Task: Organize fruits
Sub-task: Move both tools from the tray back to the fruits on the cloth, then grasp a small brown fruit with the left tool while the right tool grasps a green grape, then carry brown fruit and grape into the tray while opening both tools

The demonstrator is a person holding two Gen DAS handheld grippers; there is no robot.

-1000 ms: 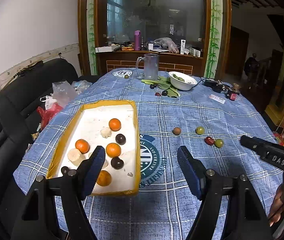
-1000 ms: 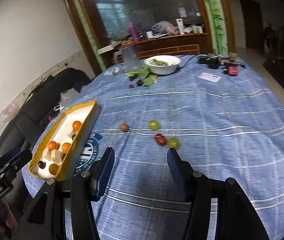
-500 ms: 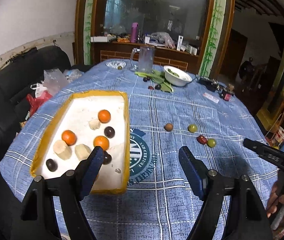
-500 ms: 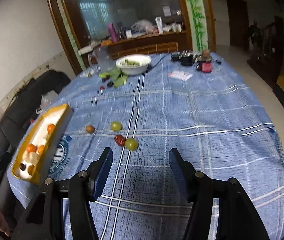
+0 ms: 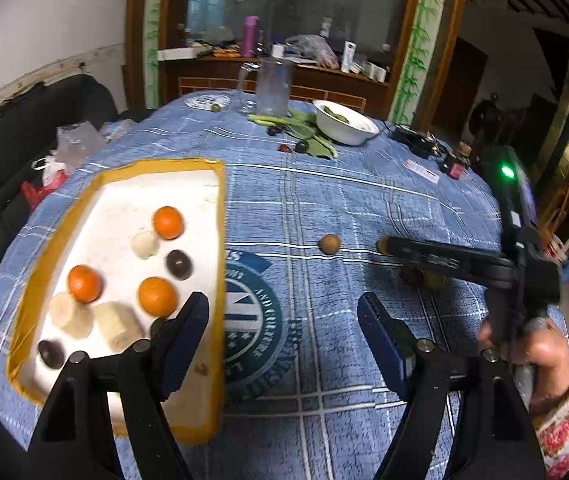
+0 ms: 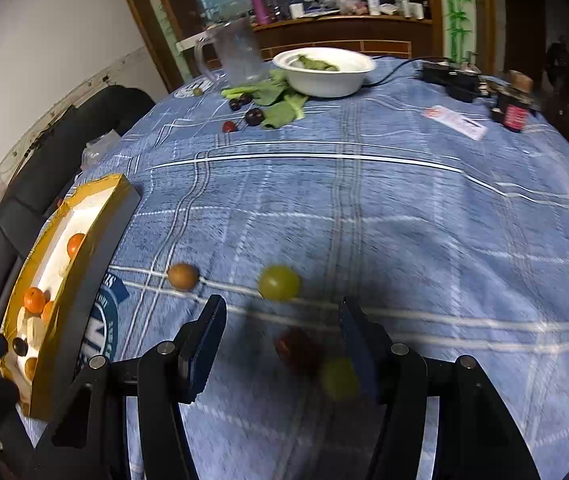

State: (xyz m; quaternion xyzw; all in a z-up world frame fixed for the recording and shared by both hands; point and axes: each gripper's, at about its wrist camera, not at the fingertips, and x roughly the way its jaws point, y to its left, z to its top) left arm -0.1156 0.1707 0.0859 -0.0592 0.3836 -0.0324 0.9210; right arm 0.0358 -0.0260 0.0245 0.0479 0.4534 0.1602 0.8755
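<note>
A yellow-rimmed white tray [image 5: 222, 200] on the left holds three oranges [image 5: 168, 222], dark round fruits [image 5: 179, 265] and pale chunks [image 5: 118, 326]. My left gripper [image 5: 282, 304] hovers by the tray's right wall. Its jaws are closing and nothing is between them. On the blue cloth lie a brown fruit [image 6: 183, 276] and a green fruit [image 6: 279, 282]. My right gripper [image 6: 280, 308] is open, low over a red fruit [image 6: 296, 350] and a second green fruit [image 6: 338, 376]. Both sit blurred between its fingers, and the pads do not press on them.
At the table's far side stand a white bowl [image 6: 324, 70], a clear jug [image 6: 236, 56], green leaves [image 6: 280, 100], small dark fruits [image 6: 253, 116] and a dark jar [image 6: 514, 110]. A black sofa [image 5: 24, 120] runs along the left. A person's hand [image 5: 540, 352] holds the right gripper.
Both grippers moved forward and down. The right one swung in over the red and green fruits, which now lie between its fingers. The tray looks closer in the left wrist view.
</note>
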